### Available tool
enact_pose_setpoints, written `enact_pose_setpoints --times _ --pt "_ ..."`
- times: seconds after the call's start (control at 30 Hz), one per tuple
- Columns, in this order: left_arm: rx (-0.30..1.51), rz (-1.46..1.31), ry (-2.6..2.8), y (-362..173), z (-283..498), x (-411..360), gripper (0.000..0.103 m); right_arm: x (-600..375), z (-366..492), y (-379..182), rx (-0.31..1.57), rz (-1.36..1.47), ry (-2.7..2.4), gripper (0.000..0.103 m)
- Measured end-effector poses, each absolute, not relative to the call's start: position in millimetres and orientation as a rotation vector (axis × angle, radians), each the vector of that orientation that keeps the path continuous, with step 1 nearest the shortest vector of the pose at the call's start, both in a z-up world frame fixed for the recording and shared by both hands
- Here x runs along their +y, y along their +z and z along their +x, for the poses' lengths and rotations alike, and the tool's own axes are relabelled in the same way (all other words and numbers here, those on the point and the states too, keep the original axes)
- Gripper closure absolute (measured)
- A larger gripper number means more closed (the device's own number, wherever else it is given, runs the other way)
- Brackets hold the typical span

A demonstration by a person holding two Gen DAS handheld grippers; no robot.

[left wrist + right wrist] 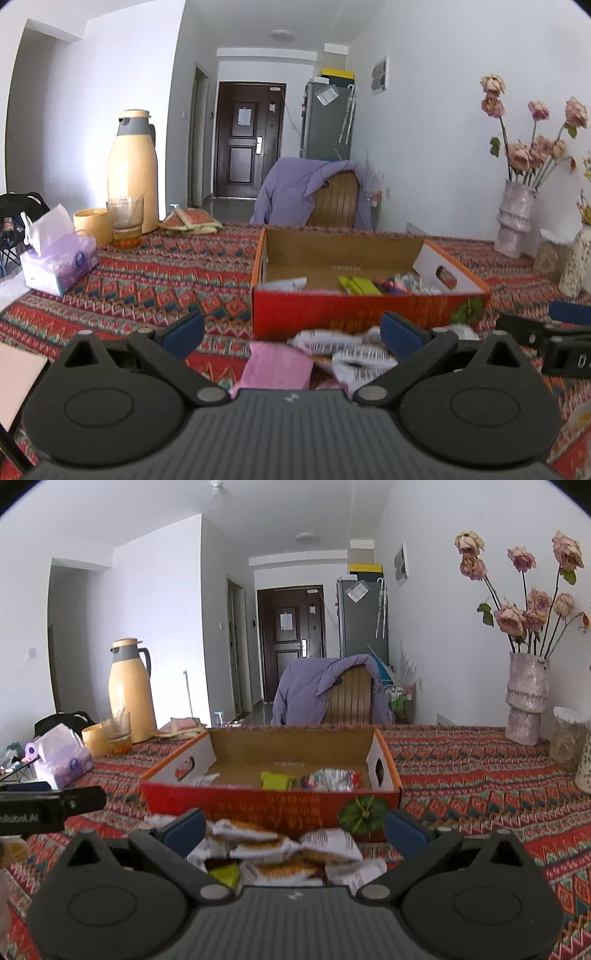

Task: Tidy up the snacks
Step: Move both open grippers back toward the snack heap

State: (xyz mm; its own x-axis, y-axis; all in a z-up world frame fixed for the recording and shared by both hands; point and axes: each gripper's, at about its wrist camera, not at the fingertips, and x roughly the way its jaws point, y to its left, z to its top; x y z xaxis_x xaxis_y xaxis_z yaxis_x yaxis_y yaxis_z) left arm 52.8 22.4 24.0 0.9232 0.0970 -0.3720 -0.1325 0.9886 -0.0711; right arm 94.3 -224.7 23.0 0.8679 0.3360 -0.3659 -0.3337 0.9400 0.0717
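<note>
Yellow thermos (131, 690), tissue pack (59, 264), flower vase (526, 701), draped chair (332, 199).

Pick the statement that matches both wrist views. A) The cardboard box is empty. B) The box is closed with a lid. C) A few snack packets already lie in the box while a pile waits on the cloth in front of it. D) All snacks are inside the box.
C: green and silver packets lie inside the open cardboard box, and a pile of white wrapped snacks sits on the cloth before it.
</note>
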Motion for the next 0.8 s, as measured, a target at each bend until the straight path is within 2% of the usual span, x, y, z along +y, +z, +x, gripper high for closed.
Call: enact_pose_setpoints --times 0.27,0.7,0.8 --pt "0.422 -0.126 0.074 -2 30 33 0.000 -230 79 7 0.432 0.000 0.358 0.000" --pt "0.465 -0.127 0.053 -14 16 38 0.000 -204 63 -21 0.527 -0.067 0.445 0.000" --pt "0.470 -0.127 0.057 -15 16 39 0.000 -191 65 -26 0.544 -0.098 0.461 0.004"
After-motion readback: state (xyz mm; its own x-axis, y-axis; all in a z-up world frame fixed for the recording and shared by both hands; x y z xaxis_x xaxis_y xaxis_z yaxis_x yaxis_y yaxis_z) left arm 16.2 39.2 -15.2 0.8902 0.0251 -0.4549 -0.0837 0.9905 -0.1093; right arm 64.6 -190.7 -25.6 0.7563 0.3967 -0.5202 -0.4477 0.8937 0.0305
